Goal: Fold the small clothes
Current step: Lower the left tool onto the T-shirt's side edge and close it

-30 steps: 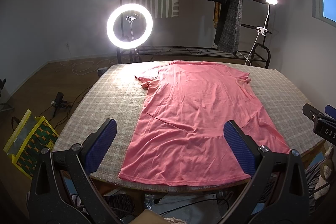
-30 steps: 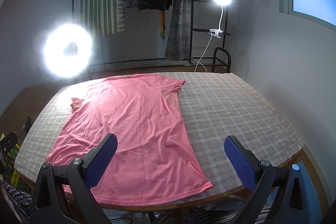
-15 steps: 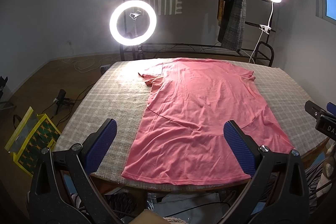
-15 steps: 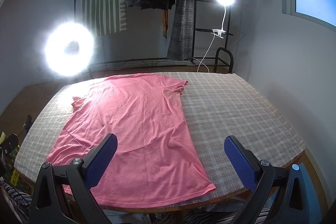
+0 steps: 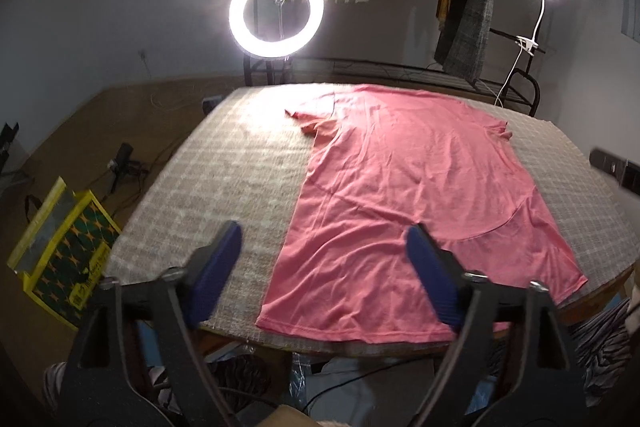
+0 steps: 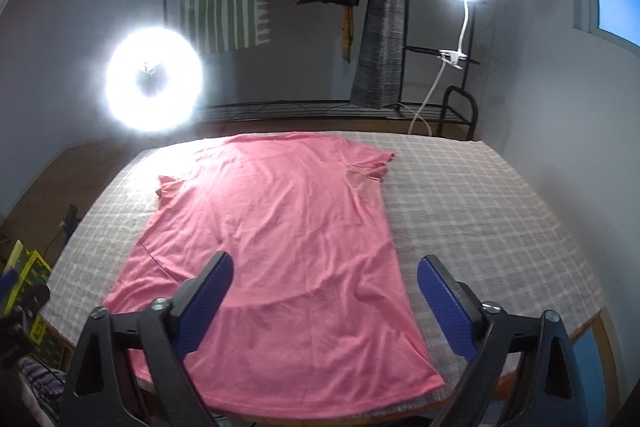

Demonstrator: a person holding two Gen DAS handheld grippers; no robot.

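A: Where's the shirt? Jaws?

B: Pink T-shirt [image 5: 408, 195] lies flat on the checked desk [image 5: 224, 179], hem at the near edge, neck toward the ring light [image 5: 276, 11]. Left gripper [image 5: 324, 267]: jaws have just been closing a bit, but there's a wide gap yet, nothing between them, not touching cloth. Right gripper [image 6: 326, 301]: same, just narrowed a little, wide apart, empty, above the hem's right part.

A: Risks?

B: 3, imo. Hem sits right at the desk edge, so a sloppy pinch could drag it off. Jaws may grab only the top layer, or snag the desk cover too, since it's soft fabric. And the 2 grippers lifting unevenly would skew the fold; wrinkles are there already.

A: Containers?

B: 1 yellow-trimmed bag [image 5: 60, 251] on the floor, left of the desk. Contents: can't tell. Rack [image 6: 464, 27] behind holds hanging clothes.
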